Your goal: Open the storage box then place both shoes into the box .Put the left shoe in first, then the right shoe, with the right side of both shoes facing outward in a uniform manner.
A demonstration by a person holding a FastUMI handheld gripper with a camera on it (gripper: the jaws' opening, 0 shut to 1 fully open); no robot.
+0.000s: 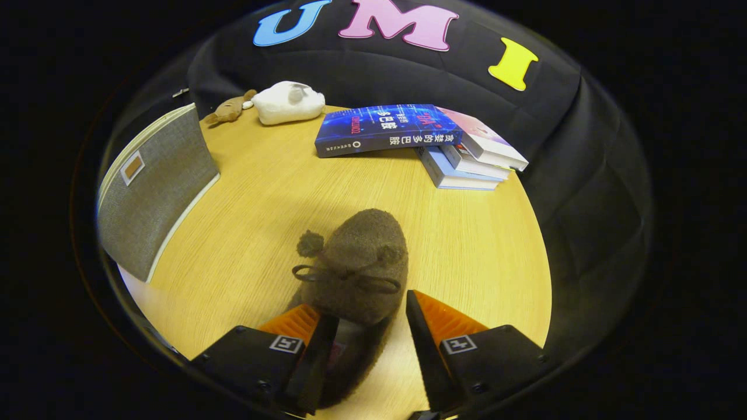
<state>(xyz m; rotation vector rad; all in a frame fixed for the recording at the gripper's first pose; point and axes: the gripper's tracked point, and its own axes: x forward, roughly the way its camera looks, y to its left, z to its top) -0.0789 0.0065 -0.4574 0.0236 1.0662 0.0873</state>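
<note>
Gripper [365,321] at bottom centre of frame, jaws part open with the brown fuzzy shoe [356,268] sitting between the fingers. Left finger looks against the shoe's side; right finger has a thin gap, so not a firm two-sided clamp. The shoe's toe with bow and pompoms points away from the gripper, and it rests on the wooden table [257,198]. Grey fabric storage box [154,186] at centre left, lid closed as far as I can tell. Stack of books [420,140] in the upper centre-right. White plush toy [289,102] and small brown plush [229,109] in the upper left, near the table's far edge.
</note>
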